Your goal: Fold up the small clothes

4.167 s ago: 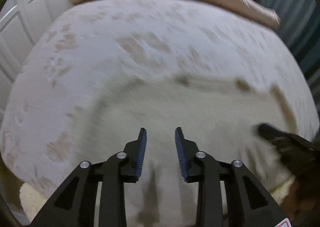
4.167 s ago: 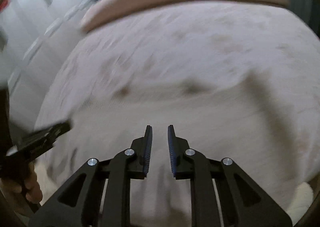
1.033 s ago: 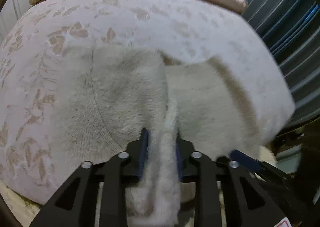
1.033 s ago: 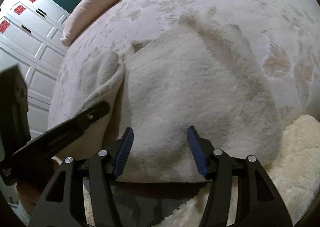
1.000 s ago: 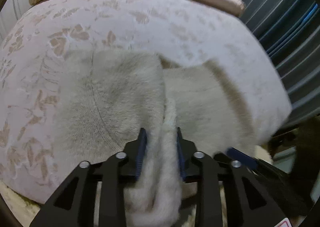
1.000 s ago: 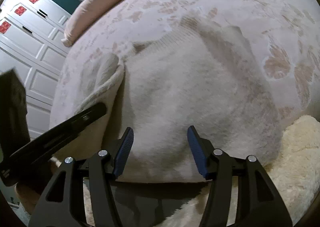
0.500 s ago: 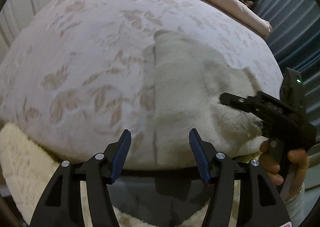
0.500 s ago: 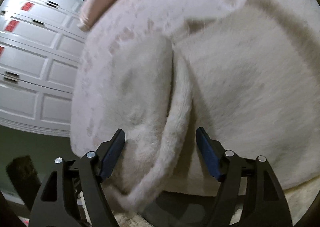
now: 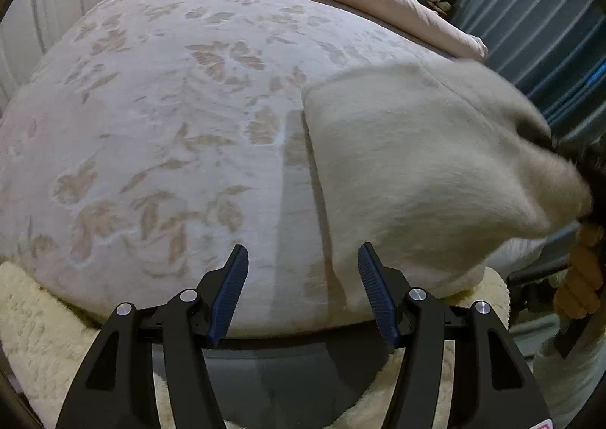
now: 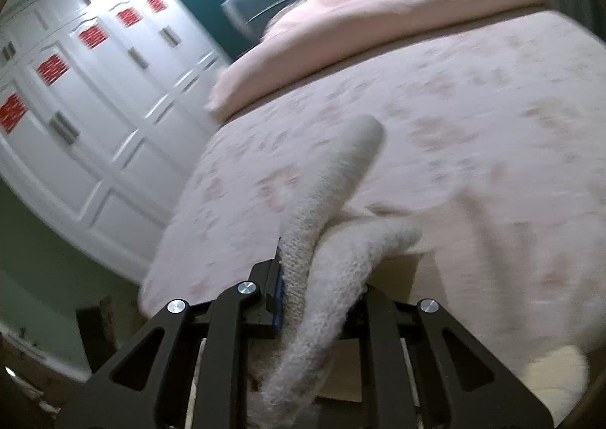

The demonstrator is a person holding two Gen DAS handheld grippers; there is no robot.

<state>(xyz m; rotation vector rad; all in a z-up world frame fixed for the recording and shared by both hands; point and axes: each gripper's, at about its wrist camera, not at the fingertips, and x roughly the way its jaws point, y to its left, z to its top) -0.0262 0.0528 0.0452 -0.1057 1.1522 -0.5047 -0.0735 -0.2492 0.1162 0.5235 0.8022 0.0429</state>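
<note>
The left hand-held gripper (image 9: 303, 296) hangs with its jaws spread wide and empty, over the near edge of the bed (image 9: 159, 133). The sweater (image 9: 416, 179), a cream fuzzy knit, lies on the bed's near right part, its left edge folded straight and its right side lifted off the bed. There the right hand-held gripper (image 10: 318, 300) is clamped on a bunched fold of the knit (image 10: 322, 258). The sweater looks light, soft and limp (it sags wherever unsupported), so it probably drapes rather than holds a crease. Ribbed hems or doubled edges likely give the surest hold; single loose layers may stretch or slip.
</note>
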